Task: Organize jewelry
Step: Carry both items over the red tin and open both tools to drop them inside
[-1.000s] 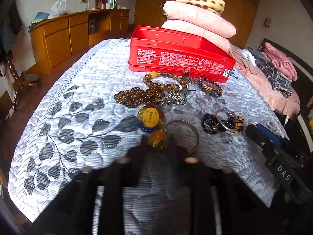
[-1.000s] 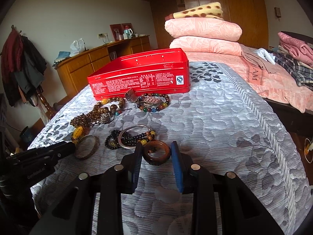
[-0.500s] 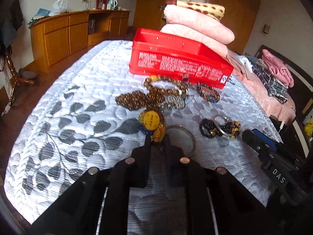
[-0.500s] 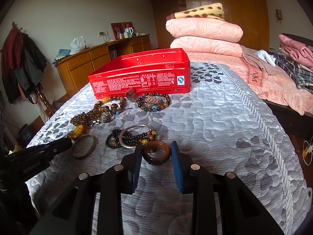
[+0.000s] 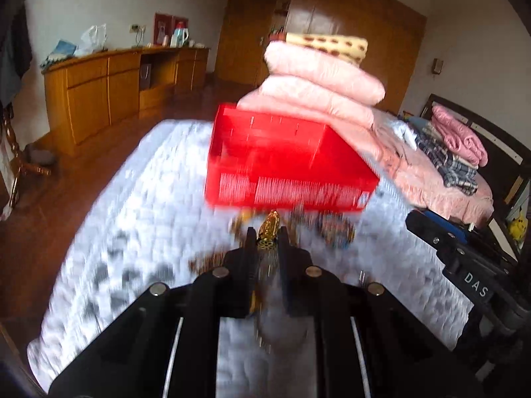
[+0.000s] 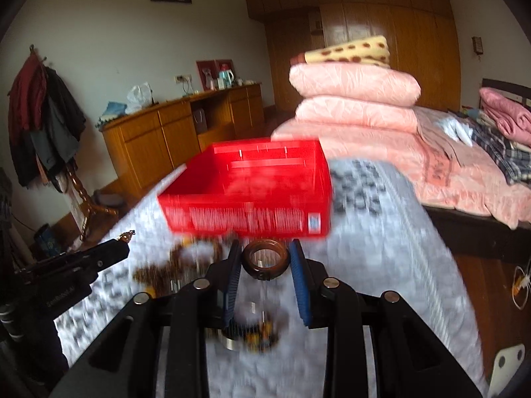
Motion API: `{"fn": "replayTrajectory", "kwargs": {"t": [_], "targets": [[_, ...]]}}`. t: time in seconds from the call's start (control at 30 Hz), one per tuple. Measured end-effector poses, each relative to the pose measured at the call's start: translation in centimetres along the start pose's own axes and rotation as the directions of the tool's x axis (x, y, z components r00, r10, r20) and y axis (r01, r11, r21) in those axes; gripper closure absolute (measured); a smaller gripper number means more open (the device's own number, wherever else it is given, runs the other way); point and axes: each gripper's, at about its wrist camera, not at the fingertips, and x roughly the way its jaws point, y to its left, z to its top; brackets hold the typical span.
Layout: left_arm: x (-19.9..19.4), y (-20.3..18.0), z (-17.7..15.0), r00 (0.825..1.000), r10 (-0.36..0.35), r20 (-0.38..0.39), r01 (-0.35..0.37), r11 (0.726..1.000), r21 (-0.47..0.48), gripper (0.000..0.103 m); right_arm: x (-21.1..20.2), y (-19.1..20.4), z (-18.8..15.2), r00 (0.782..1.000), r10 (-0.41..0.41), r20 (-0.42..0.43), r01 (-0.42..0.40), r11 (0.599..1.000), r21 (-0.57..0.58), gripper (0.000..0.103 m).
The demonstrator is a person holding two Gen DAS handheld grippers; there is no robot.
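1. The left gripper (image 5: 265, 237) is clenching an amber pendant (image 5: 269, 226) between its black fingers (image 5: 249, 248), and the pendant is sticking up past the fingertips.
2. A dark strand is hanging down from the pendant between the fingers; blur is hiding what it is made of.
3. The right gripper (image 6: 264, 258) is grasping a brown ring-shaped bangle (image 6: 264, 260), with its blue pads (image 6: 299, 275) pressing on the bangle's two sides.
4. Both grippers are hovering above the bed (image 6: 381, 265), which is wearing a white quilt with a grey leaf print.
5. A red tin box (image 6: 252, 192) is sitting open on the bed just beyond both grippers, and its inside looks bare, though blur is softening it.
6. In the left wrist view the same box (image 5: 285, 165) is lying straight ahead of the pendant.
7. More beaded jewelry (image 6: 159, 270) is lying on the quilt between the box and the grippers, too smeared to tell piece from piece.
8. A silver bangle (image 6: 229, 343) and some dark beads are lying on the quilt under the right gripper.
9. Pink folded quilts (image 6: 355, 99) are stacking up behind the box, with a spotted yellow blanket (image 6: 348, 51) on top.
10. A wooden sideboard (image 6: 172, 132) is standing along the far wall.
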Motion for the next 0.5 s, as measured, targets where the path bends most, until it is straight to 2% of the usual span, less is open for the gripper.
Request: {"fn": "replayTrajectory", "kwargs": {"t": [0.07,0.2,0.33,0.5], "targets": [[0.5,-0.3,2.2,0.999,-0.001,0.032,0.0,1.0,0.011,0.091,0.9,-0.2,1.9,1.0,0.011,0.015,-0.011,1.0,0.002,0.074],[3.1,-1.0,6.1,0.999,-0.01,0.053,0.008,1.0,0.024,0.091,4.8,-0.9,5.3,0.998,0.055,-0.012,-0.055,0.998,0.03,0.074],[8.0,-1.4,8.4,1.0,-0.019,-0.013,0.019,0.999,0.045,0.091,8.8,-0.8,6.9,0.996,0.066,-0.06,-0.066,0.998,0.014,0.074],[12.0,-0.9,8.6,0.998,0.01,-0.069,-0.006,0.998,0.058,0.09,11.3,-0.7,6.9,0.994,0.042,-0.1,-0.042,0.999,-0.005,0.072]]}}
